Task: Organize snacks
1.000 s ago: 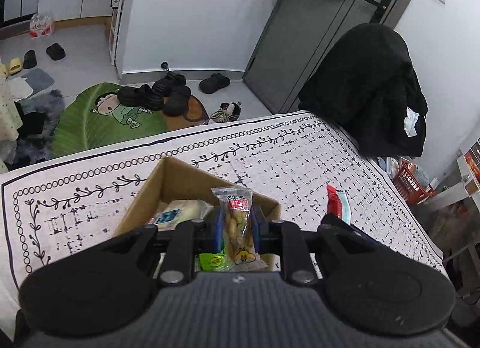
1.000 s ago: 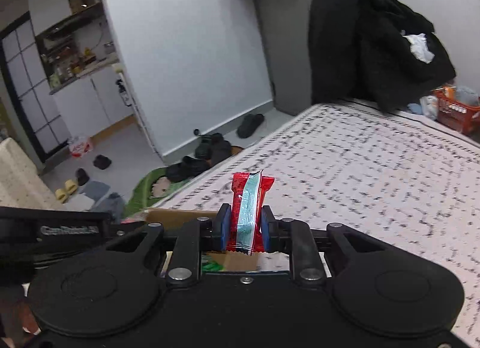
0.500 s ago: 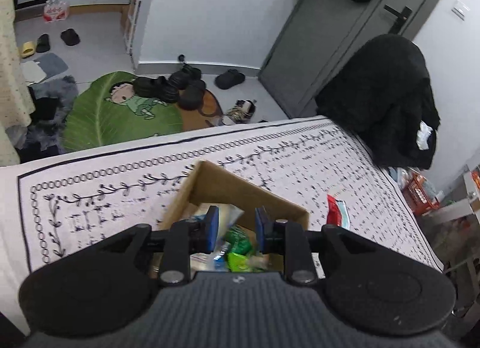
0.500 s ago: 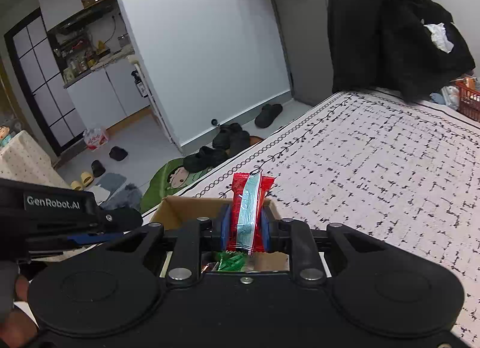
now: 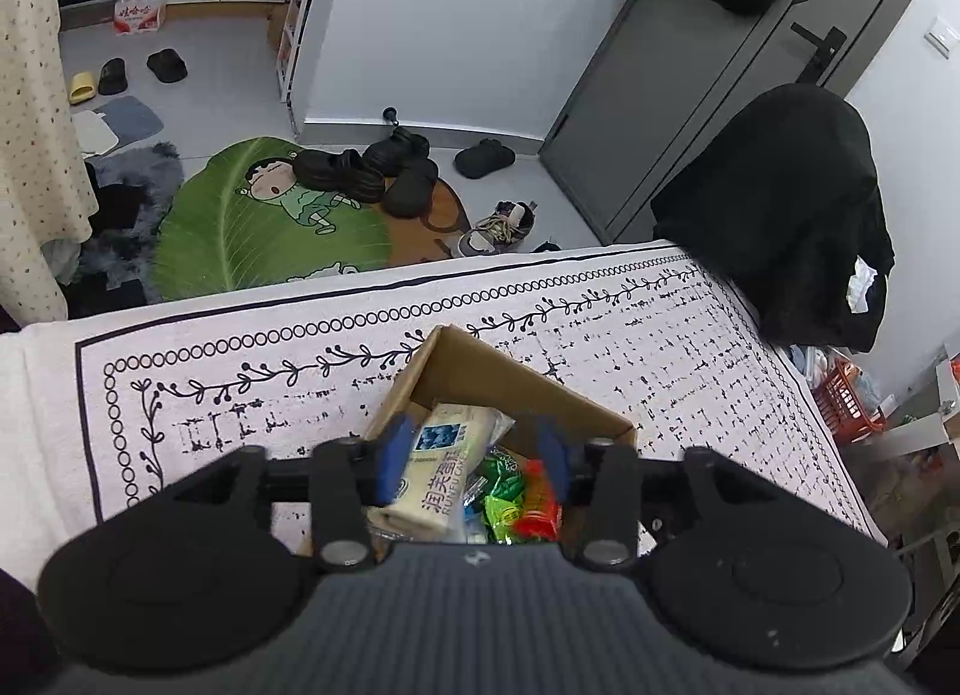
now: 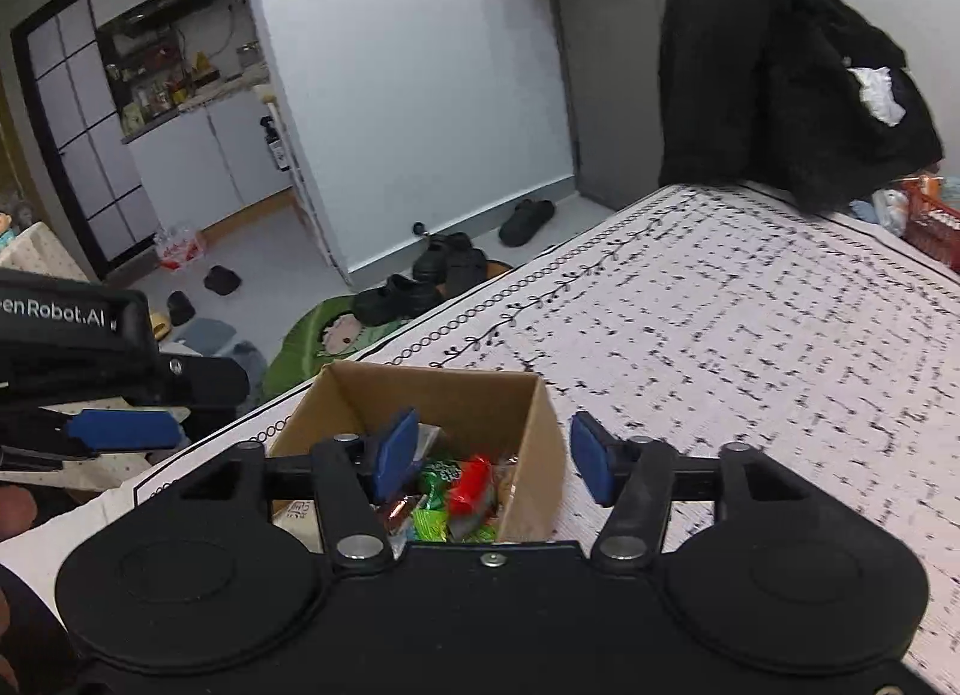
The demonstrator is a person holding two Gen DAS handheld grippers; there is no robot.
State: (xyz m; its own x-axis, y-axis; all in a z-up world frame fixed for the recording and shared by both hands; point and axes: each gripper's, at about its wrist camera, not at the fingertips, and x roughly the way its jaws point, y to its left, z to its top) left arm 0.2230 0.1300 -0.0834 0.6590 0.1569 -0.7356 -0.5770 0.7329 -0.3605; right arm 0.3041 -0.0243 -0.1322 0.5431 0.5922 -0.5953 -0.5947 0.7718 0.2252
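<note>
Left gripper [image 5: 474, 458] above box [image 5: 528, 389], blue pads [image 5: 393, 455] spread wide, nothing clamped. Right gripper [image 6: 492, 458] likewise over box [image 6: 420, 395], pads [image 6: 591, 464] well apart, holding nothing.

Box: open-top cardboard, sitting on cloth [image 5: 270, 395] (white, black vine-and-dash print). Seen in right wrist view near cloth's [image 6: 720, 335] bordered edge.

Inside box, left wrist view: cream cake pack [image 5: 441, 470] with blue label, lying tilted toward left wall; green packet [image 5: 507, 506] just beside it; red packet [image 5: 540, 518] touching green one. Right wrist view: red packet [image 6: 471, 482] upright-ish against green packets [image 6: 435, 515], dark wrapper with red foil at lower left (too small to read). All snacks inside box walls, none seen on cloth.

Left gripper [image 6: 123, 431] also visible at left edge of right wrist view, one blue pad showing, level with box rim and just beside it.

Background: green leaf rug [image 5: 264, 227] on floor with black shoes [image 5: 360, 173] at its edge, grey door [image 5: 690, 83], black coat [image 5: 780, 203] heaped past far table end, orange basket [image 5: 846, 401] at right.
</note>
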